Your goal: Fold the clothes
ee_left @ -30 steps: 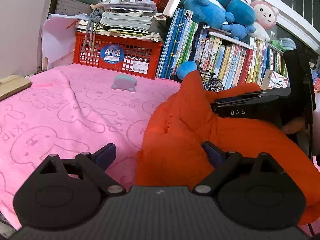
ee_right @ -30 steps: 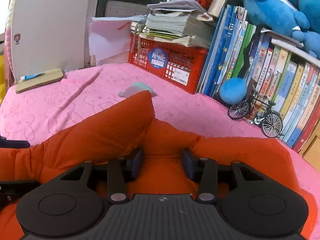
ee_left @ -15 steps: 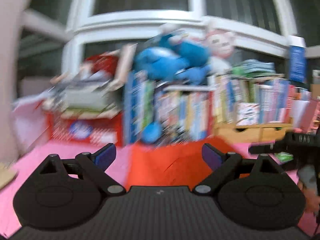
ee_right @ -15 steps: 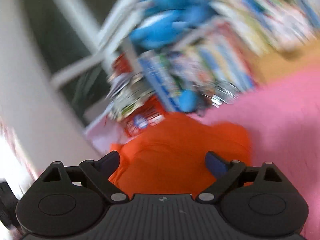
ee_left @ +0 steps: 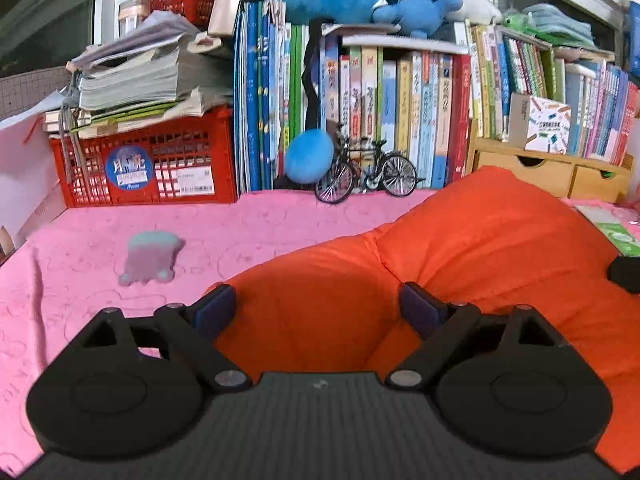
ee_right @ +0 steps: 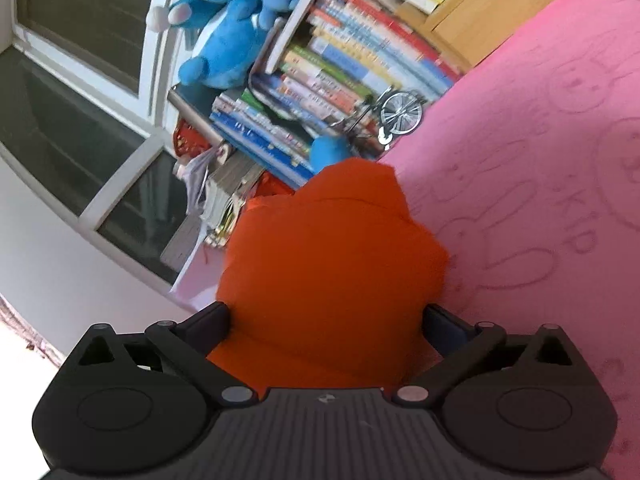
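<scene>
orange garment (ee_left: 460, 256) is seen bunched between both wide-spread, empty grippers: left gripper (ee_left: 316, 312), right gripper (ee_right: 326, 328).

Pink rabbit-print blanket (ee_left: 280, 220) spread across the table. On it: bunched orange garment (ee_left: 460, 248), small grey-teal toy (ee_left: 150, 256), model bicycle (ee_left: 366, 172), red crate (ee_left: 148, 164).

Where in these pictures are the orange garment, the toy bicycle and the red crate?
orange garment (ee_left: 472, 240), left wrist view, on its raised right fold.
toy bicycle (ee_left: 366, 174), left wrist view, on the frame between the wheels.
red crate (ee_left: 148, 164), left wrist view, on its front wall.
</scene>
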Motion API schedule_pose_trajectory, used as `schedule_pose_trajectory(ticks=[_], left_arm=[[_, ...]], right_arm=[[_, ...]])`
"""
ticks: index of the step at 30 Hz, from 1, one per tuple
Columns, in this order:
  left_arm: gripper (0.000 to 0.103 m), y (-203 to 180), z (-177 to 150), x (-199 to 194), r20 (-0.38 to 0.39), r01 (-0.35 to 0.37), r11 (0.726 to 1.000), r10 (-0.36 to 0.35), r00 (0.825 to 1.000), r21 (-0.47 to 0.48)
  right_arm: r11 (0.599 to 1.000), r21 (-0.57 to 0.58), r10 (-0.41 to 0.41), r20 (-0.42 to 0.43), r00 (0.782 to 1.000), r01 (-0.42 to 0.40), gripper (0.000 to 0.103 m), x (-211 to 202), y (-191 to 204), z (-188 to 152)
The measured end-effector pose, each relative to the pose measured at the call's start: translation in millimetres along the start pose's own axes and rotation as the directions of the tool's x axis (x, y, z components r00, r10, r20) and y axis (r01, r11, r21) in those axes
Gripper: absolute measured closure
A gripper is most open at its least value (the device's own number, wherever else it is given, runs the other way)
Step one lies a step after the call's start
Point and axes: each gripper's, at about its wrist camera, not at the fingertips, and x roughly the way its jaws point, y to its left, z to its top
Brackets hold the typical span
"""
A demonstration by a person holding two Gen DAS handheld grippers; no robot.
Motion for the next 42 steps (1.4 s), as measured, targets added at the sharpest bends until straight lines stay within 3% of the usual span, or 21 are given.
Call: schedule_pose_trajectory(ticks=[5, 8, 11, 14, 19, 24, 26, 28, 32, 35, 42], left_arm=[[0.012, 2.1, -9.5, 0.5, 0.013, 0.003, 1.0, -0.003, 1.0, -0.025], [0.012, 4.6, -8.7, 0.5, 0.011, 0.006, 0.999, -0.005, 1.0, -0.045], [0.012, 2.8, -5.3, 3.2, 0.002, 0.008, 0.997, -0.007, 1.0, -0.073], [0.012, -11.2, 5.2, 20.3, -0.018, 0.042, 0.994, -0.044, 0.999, -0.099], [0.013, -47.7, 21.4, 52.4, -0.021, 0.067, 0.991, -0.07, 0.997, -0.113], [0.012, -71.4, 29.1, 67.5, -0.011, 0.065, 0.992, -0.067, 0.998, -0.112], [0.012, -80.9, 32.2, 73.5, -0.006, 0.065, 0.992, -0.066, 0.998, -0.111], [0.012, -90.4, 35.3, 79.5, -0.002, 0.064, 0.992, -0.065, 0.998, -0.111], [0.012, -94.7, 37.7, 72.6, -0.004, 0.078, 0.991, -0.079, 0.997, -0.104], [0.012, -83.1, 32.7, 35.7, 0.022, 0.101, 0.992, -0.1, 0.995, -0.08], [0.006, -75.3, -2.1, -50.2, 0.095, 0.11, 0.994, -0.112, 0.989, 0.024]], right_arm=[[1.0, -0.019, 0.005, -0.046, 0.999, -0.006, 0.0, 19.5, 5.8, 5.5], [1.0, -0.008, 0.004, -0.031, 1.0, -0.005, 0.001, 24.2, 8.2, 4.8], [1.0, 0.006, 0.004, -0.011, 1.0, -0.004, 0.022, 27.9, 10.4, 3.7], [1.0, 0.029, 0.005, 0.021, 1.0, -0.005, 0.031, 25.0, 6.1, 9.3], [0.996, 0.07, -0.064, 0.084, 0.994, 0.058, 0.031, 12.7, -23.5, 56.4], [0.975, 0.017, -0.222, 0.141, 0.965, 0.222, 0.021, 3.9, -53.8, 111.1], [0.95, -0.042, -0.297, 0.18, 0.938, 0.309, 0.014, -2.6, -50.2, 116.9], [0.912, -0.118, -0.357, 0.239, 0.903, 0.392, 0.014, -14.5, -40.8, 114.4], [0.808, -0.31, -0.409, 0.316, 0.856, 0.5, 0.013, -38.5, -6.2, 89.8], [0.756, -0.41, -0.396, 0.334, 0.856, 0.51, 0.013, -54.6, 19.4, 61.2], [0.681, -0.565, -0.329, 0.333, 0.884, 0.466, 0.009, -91.1, 65.4, -20.5]])
